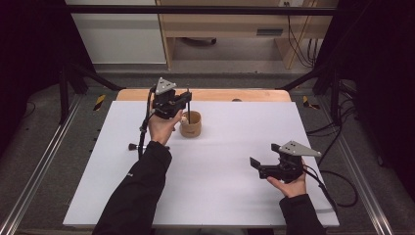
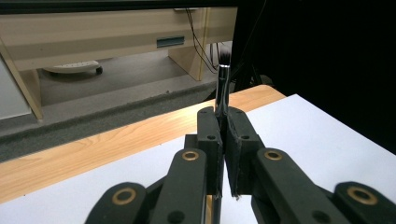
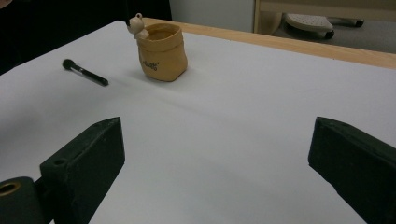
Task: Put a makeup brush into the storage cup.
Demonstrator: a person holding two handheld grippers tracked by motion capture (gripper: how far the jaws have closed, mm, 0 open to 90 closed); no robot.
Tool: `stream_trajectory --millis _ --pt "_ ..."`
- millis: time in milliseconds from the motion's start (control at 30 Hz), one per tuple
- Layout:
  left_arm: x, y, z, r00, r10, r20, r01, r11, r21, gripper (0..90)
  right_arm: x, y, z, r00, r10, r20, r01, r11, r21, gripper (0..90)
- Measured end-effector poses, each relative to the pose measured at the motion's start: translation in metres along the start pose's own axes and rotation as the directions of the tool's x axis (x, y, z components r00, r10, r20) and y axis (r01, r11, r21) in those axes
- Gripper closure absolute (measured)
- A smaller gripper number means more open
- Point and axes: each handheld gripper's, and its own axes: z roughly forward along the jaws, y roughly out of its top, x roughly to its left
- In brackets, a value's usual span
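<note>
Lab: framed test table [image 1: 205, 161], trailing cables [image 1: 306, 49].

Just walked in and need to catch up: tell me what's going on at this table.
A person is working with a hand-held gripper in each hand. The left gripper has its jaws shut on a makeup brush, held upright with the bristles up, right beside a small tan pot on the white board. A second brush lies on the board on the other side of the pot from the right gripper. The right gripper is off to the side with its jaws open and nothing between them.
</note>
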Motion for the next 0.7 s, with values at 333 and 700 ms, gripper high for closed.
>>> stream_trajectory --millis 333,700 --pt "0.004 0.000 0.012 0.9999 -0.002 -0.013 0.002 1.0000 0.004 84.9 0.000 0.000 0.000 1.0000 -0.002 -0.003 0.002 1.0000 -0.001 4.4" --pt "0.009 -0.004 0.027 0.9994 -0.008 -0.034 0.009 0.9999 0.011 84.9 0.001 0.000 0.001 1.0000 -0.005 -0.005 0.005 1.0000 0.004 4.3"
